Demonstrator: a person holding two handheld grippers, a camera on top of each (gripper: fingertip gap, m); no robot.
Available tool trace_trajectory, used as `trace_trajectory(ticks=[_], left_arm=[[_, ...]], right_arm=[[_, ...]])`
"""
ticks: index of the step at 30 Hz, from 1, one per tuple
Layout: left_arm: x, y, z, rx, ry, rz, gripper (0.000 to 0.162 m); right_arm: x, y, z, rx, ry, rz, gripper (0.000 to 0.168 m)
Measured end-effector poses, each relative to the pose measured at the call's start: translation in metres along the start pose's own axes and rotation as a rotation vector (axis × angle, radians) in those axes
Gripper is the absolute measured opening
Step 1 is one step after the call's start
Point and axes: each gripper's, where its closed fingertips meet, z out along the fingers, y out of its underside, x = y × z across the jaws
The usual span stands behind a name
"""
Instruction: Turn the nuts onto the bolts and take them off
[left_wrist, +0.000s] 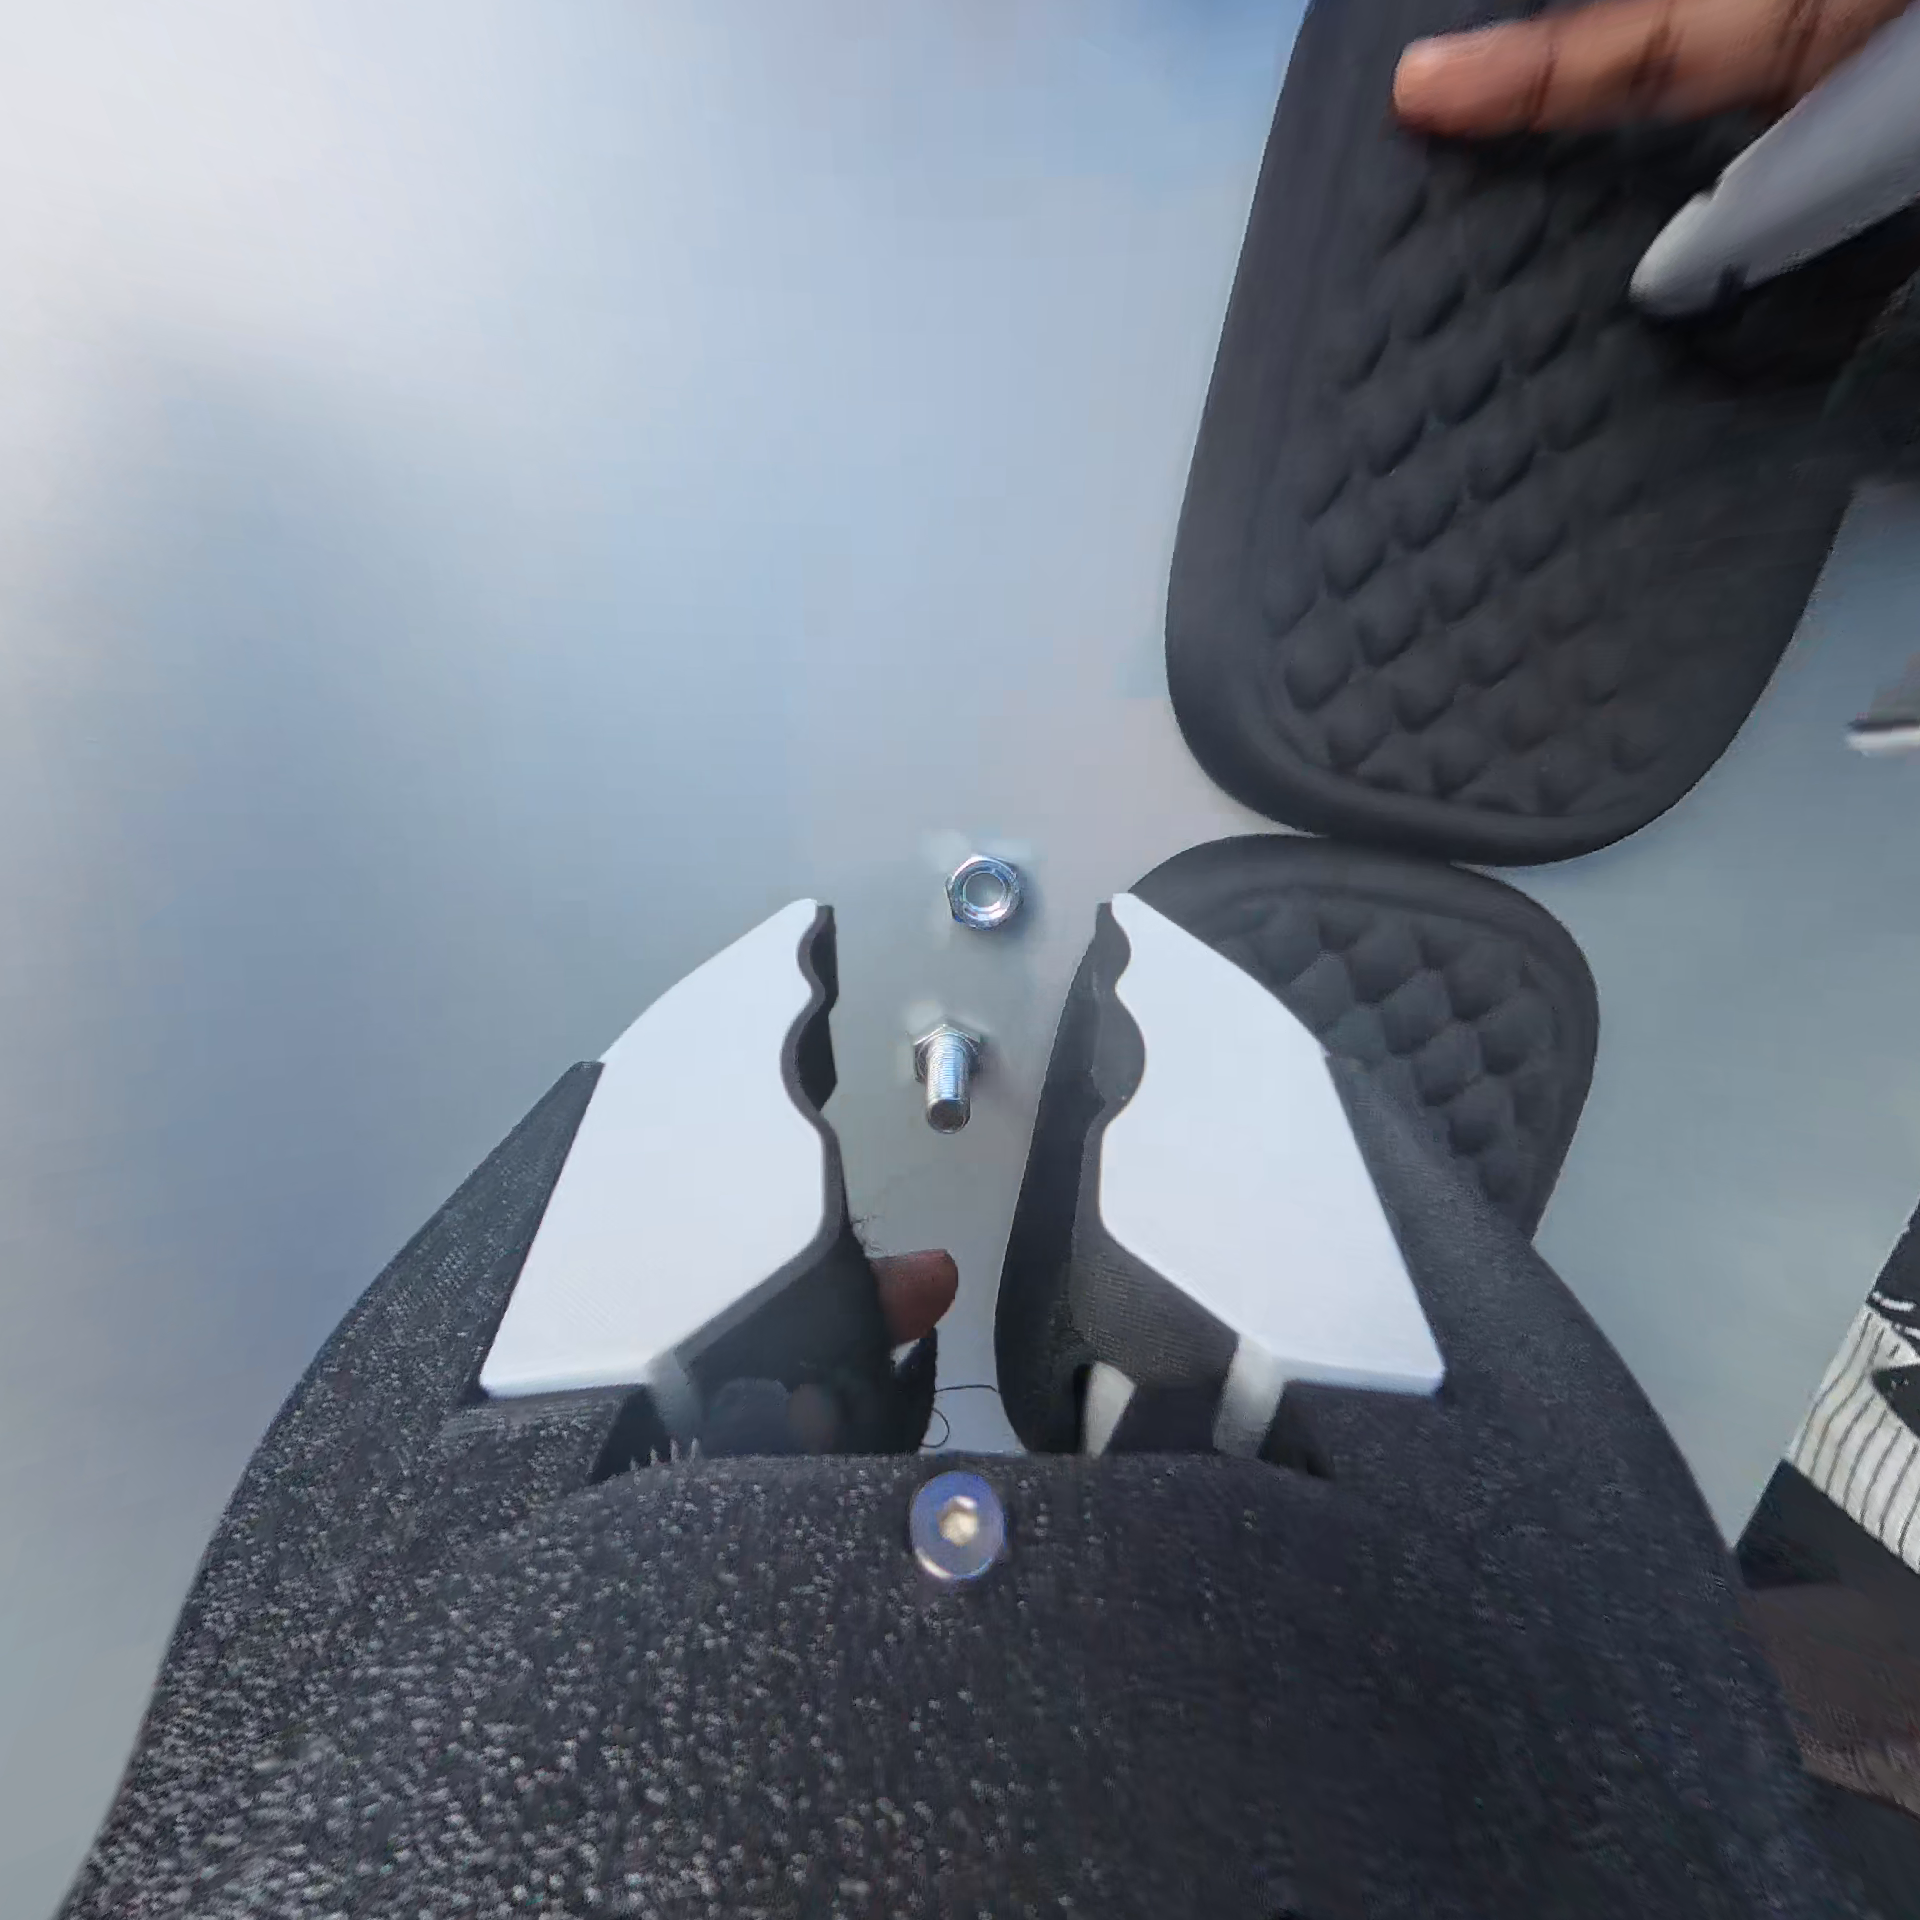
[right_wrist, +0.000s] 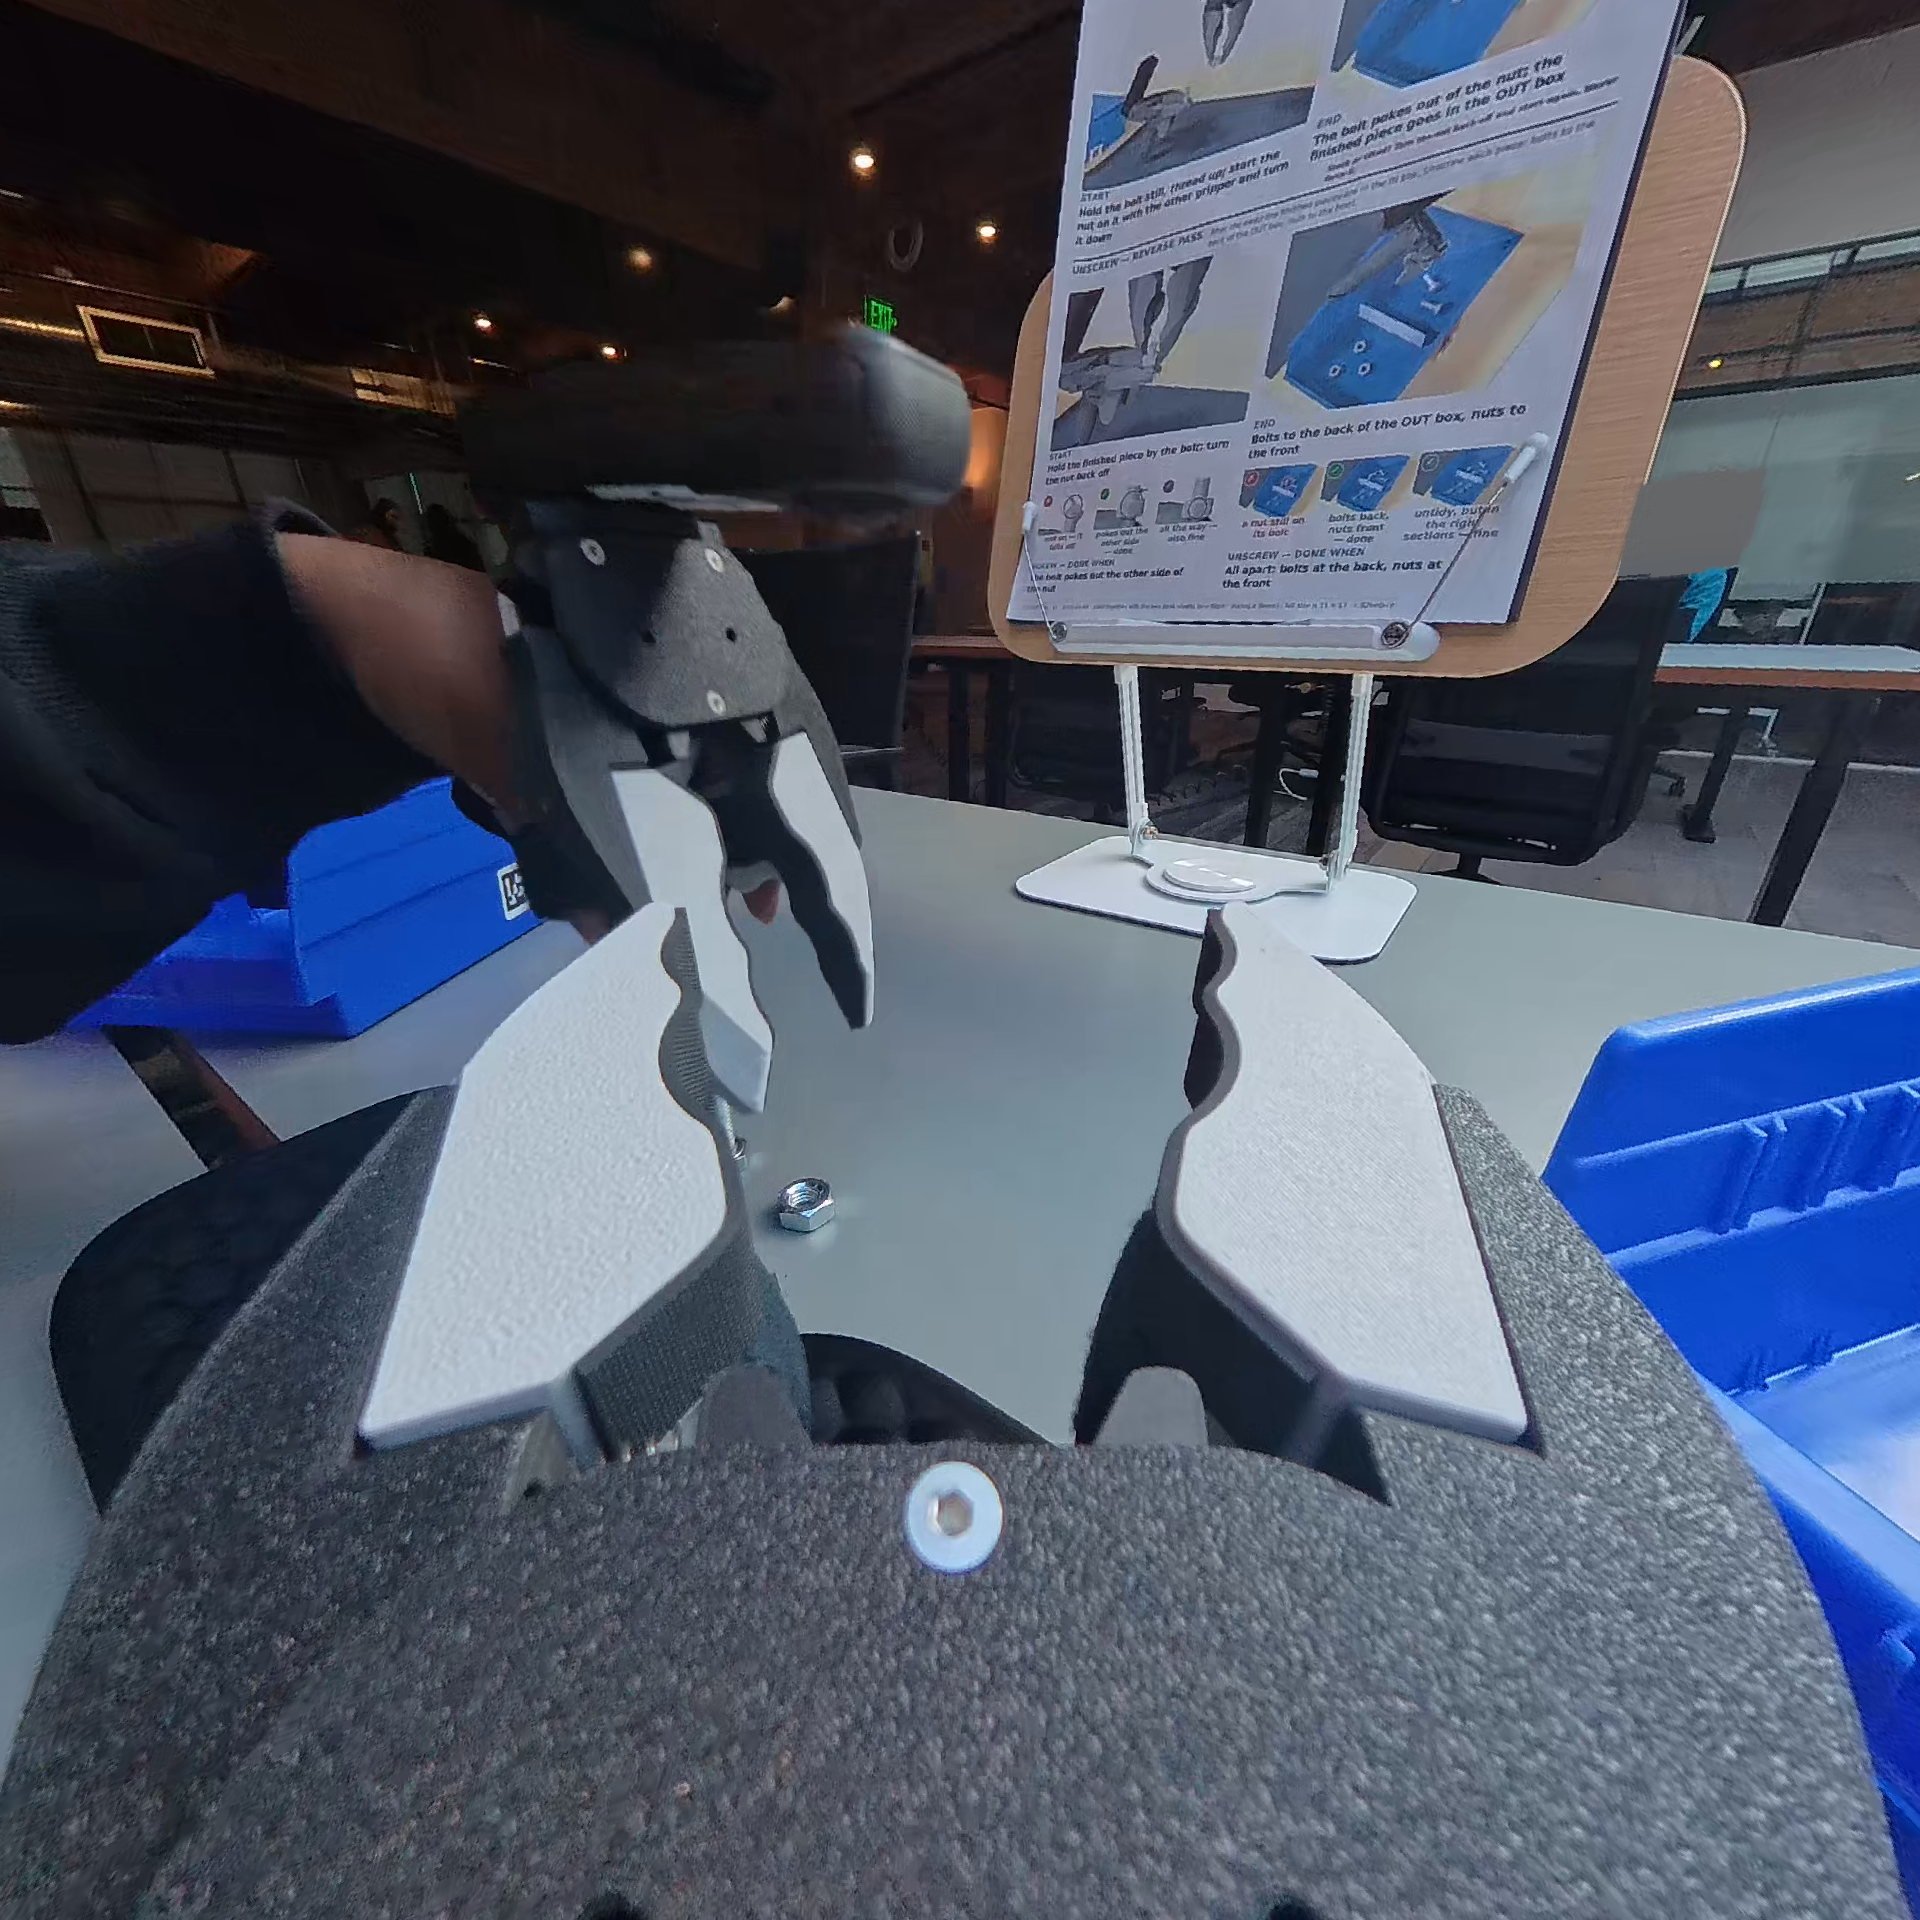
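A silver bolt (left_wrist: 945, 1075) stands on its head on the grey table (left_wrist: 416, 727), thread pointing up. A loose silver nut (left_wrist: 985, 891) lies flat just beyond it. My left gripper (left_wrist: 966, 914) is open and empty, hovering over the bolt with one finger on each side, not touching it. In the right wrist view my right gripper (right_wrist: 940, 920) is open and empty, low over the table. The nut (right_wrist: 806, 1205) lies between its fingers, nearer the left one. The bolt (right_wrist: 730, 1130) is mostly hidden behind that finger. The left gripper (right_wrist: 800, 1044) points down over the bolt.
A blue bin (right_wrist: 364, 914) sits at the back left and another blue bin (right_wrist: 1766, 1195) close on the right. An instruction sheet on a wooden stand (right_wrist: 1351, 364) rises at the back, its white base (right_wrist: 1216, 883) on the table. The right gripper's black dimpled pads (left_wrist: 1455, 520) fill the left view's right side.
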Motion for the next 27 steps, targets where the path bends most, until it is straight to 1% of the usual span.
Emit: trace_trajectory(ticks=[2, 7, 11, 15, 18, 21, 24, 27], left_arm=[[-0.003, -0.010, -0.018, 0.159, -0.025, -0.029, 0.057], [-0.007, -0.024, -0.066, 0.600, -0.103, -0.061, 0.066], [0.002, -0.022, -0.094, 0.897, -0.110, -0.066, 0.075], [0.011, -0.011, -0.114, 1.153, -0.104, -0.073, 0.081], [0.024, 0.001, -0.117, 1.268, -0.043, -0.071, 0.093], [0.035, 0.009, -0.118, 1.352, -0.026, -0.036, 0.098], [0.041, 0.016, -0.111, 1.363, -0.052, 0.016, 0.103], [0.045, 0.020, -0.104, 1.371, -0.049, 0.045, 0.104]], right_arm=[[0.000, 0.000, 0.000, 0.000, 0.000, -0.002, 0.091], [0.000, 0.000, 0.000, -0.002, -0.001, -0.002, 0.091], [-0.001, 0.001, 0.001, -0.007, -0.002, -0.005, 0.090], [-0.003, 0.003, 0.002, -0.024, -0.008, -0.018, 0.090], [-0.005, 0.005, 0.004, -0.046, -0.016, -0.035, 0.090], [-0.009, 0.008, 0.006, -0.074, -0.030, -0.054, 0.090], [-0.012, 0.012, 0.009, -0.111, -0.053, -0.067, 0.091], [-0.017, 0.018, 0.013, -0.172, -0.092, -0.073, 0.089]])
